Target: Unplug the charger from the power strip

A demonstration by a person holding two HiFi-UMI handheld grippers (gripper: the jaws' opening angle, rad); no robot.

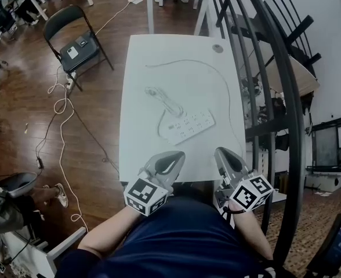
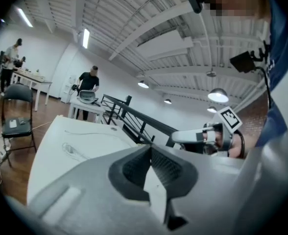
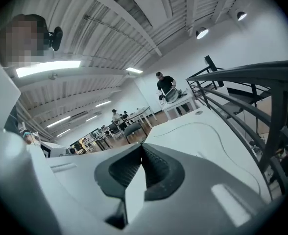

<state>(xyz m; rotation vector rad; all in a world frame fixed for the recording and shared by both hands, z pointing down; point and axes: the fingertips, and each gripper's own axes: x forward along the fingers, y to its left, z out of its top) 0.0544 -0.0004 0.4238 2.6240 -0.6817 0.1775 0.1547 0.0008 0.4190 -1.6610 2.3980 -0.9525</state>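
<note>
No word, brand or number can be read anywhere. Only black-and-white square code patterns, without letters, are seen on the left gripper (image 1: 176,155) and the right gripper (image 1: 222,153). Any print on the power strip (image 1: 191,126) is too small to be made out.

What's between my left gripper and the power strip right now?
Nothing but bare white tabletop. The head view shows a clear stretch from the shut, empty left gripper at the near edge to the power strip.
</note>
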